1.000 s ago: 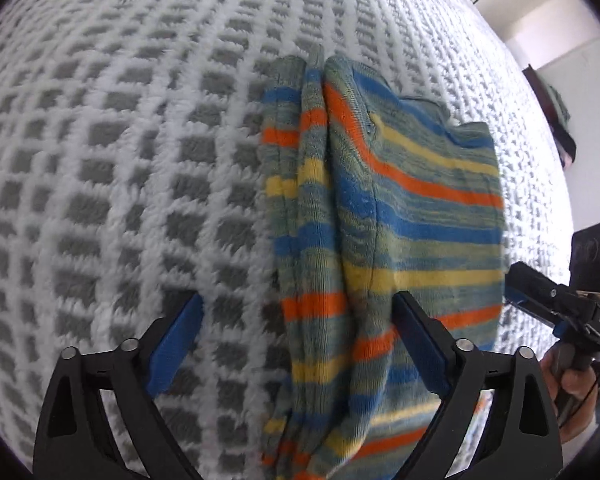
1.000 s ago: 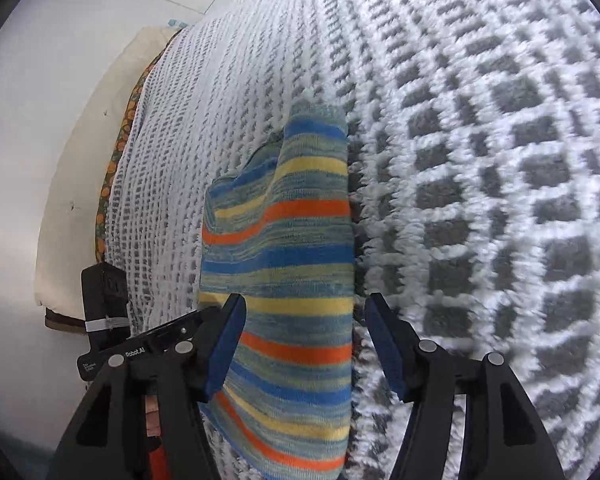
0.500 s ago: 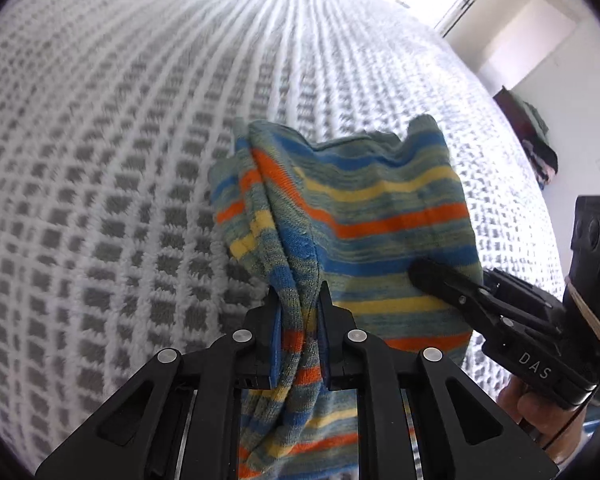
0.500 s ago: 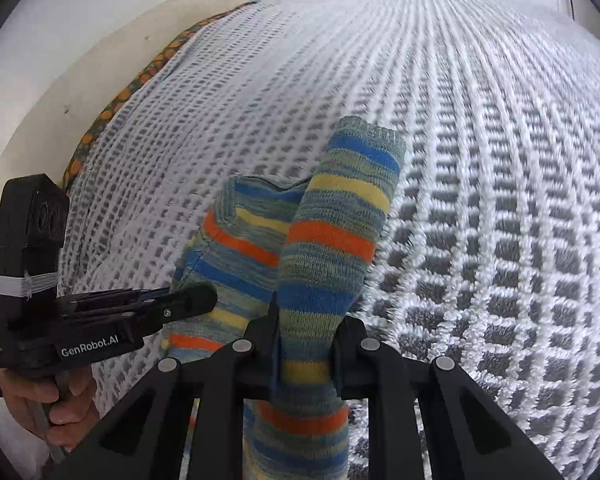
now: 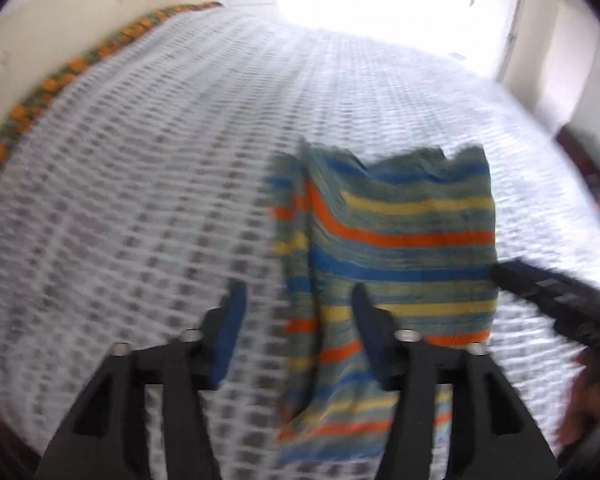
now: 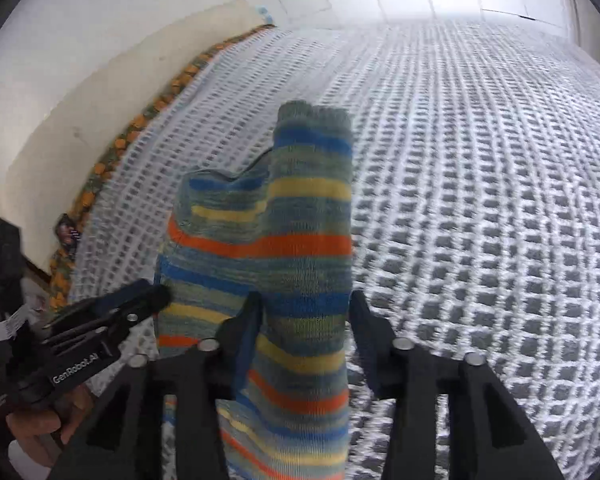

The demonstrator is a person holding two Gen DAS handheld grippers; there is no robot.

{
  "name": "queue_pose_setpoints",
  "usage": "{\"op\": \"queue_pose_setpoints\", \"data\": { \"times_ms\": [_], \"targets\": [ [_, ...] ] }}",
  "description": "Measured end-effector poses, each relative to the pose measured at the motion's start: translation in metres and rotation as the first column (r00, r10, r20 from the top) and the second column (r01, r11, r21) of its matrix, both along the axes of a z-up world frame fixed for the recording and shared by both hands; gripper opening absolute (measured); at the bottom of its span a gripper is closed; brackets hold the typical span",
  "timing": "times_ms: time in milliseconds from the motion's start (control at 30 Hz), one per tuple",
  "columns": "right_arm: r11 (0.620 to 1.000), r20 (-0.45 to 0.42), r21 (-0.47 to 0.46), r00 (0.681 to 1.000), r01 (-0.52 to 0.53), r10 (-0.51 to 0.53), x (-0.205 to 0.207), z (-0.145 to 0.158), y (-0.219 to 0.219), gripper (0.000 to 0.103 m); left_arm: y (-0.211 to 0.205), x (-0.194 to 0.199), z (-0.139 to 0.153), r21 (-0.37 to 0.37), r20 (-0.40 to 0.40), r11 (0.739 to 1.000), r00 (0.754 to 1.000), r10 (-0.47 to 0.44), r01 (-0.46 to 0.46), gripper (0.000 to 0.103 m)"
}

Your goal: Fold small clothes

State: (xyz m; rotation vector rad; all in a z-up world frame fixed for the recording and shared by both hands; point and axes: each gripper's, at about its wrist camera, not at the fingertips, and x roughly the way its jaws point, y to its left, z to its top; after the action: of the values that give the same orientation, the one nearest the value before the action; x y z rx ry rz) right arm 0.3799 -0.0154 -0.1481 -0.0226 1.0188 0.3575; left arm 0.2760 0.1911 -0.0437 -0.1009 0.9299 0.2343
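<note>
A small striped knit garment (image 5: 404,240) in blue, orange, yellow and grey-green lies folded on the white-and-grey checked bedspread (image 5: 140,208). My left gripper (image 5: 296,316) is open; the garment's left fold lies between its fingers. My right gripper (image 6: 304,320) is open, with the garment (image 6: 300,248) running between its fingers, touching neither visibly. The right gripper's body shows at the right edge of the left wrist view (image 5: 556,300). The left gripper's body shows at lower left of the right wrist view (image 6: 96,332). The left wrist view is blurred.
The bedspread (image 6: 480,200) covers the whole bed. An orange patterned edging (image 6: 140,120) and a cream headboard (image 6: 80,100) run along the left. White wall and a bright window lie beyond. Dark items (image 5: 588,160) sit by the right wall.
Both grippers were shut on the garment half a second ago and have opened, letting go of it. Both views have pulled back, showing more of the bed.
</note>
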Motion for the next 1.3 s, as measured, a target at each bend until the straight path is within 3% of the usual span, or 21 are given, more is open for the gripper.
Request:
{"op": "queue_pose_setpoints", "data": {
  "times_ms": [33, 67, 100, 167, 367, 467, 600, 900, 967, 1167, 1300],
  "targets": [
    [1.0, 0.005, -0.01, 1.0, 0.019, -0.019, -0.003, 0.001, -0.005, 0.065, 0.002, -0.013, -0.002, 0.04, 0.013, 0.999, 1.0, 0.016, -0.016, 0.075],
    [1.0, 0.011, -0.002, 1.0, 0.021, -0.021, -0.009, 0.004, -0.01, 0.065, 0.002, -0.023, -0.004, 0.052, 0.024, 0.998, 0.999, 0.021, -0.022, 0.085],
    [1.0, 0.015, -0.003, 1.0, 0.018, -0.018, -0.016, 0.006, -0.015, 0.072, 0.002, -0.034, -0.006, 0.062, 0.031, 0.998, 0.999, 0.027, -0.029, 0.093],
    [0.998, 0.018, -0.061, 1.0, 0.021, -0.02, -0.033, 0.007, -0.024, 0.084, -0.005, -0.059, -0.01, 0.1, 0.042, 0.994, 0.999, 0.032, -0.036, 0.095],
    [0.986, 0.042, -0.161, 0.999, 0.038, -0.032, -0.104, 0.001, -0.059, 0.094, -0.038, -0.12, -0.01, 0.179, 0.019, 0.984, 1.0, 0.015, -0.019, 0.098],
    [0.98, 0.083, -0.191, 0.996, 0.059, -0.044, -0.143, 0.0, -0.073, 0.094, -0.052, -0.148, -0.006, 0.164, 0.024, 0.986, 0.999, 0.034, -0.037, 0.099],
    [0.979, 0.114, -0.185, 0.991, 0.088, -0.068, -0.185, 0.005, -0.078, 0.095, -0.066, -0.173, 0.003, 0.204, 0.044, 0.974, 0.995, 0.088, -0.095, 0.099],
    [0.971, 0.137, -0.229, 0.99, 0.072, -0.042, -0.231, 0.036, -0.063, 0.097, -0.079, -0.205, 0.024, 0.102, -0.022, 0.991, 0.996, 0.083, -0.081, 0.099],
    [0.973, 0.133, -0.221, 0.99, 0.067, -0.038, -0.236, 0.042, -0.059, 0.101, -0.08, -0.21, 0.026, 0.079, -0.035, 0.994, 0.997, 0.074, -0.071, 0.099],
    [0.979, 0.111, -0.202, 0.994, 0.025, -0.002, -0.253, 0.055, -0.038, 0.102, -0.078, -0.22, 0.033, 0.051, -0.074, 0.997, 0.995, 0.061, -0.058, 0.099],
    [0.977, 0.088, -0.213, 0.995, -0.018, 0.037, -0.261, 0.055, -0.023, 0.102, -0.079, -0.226, 0.035, 0.082, -0.076, 0.995, 0.995, 0.066, -0.06, 0.099]
  ]
}}
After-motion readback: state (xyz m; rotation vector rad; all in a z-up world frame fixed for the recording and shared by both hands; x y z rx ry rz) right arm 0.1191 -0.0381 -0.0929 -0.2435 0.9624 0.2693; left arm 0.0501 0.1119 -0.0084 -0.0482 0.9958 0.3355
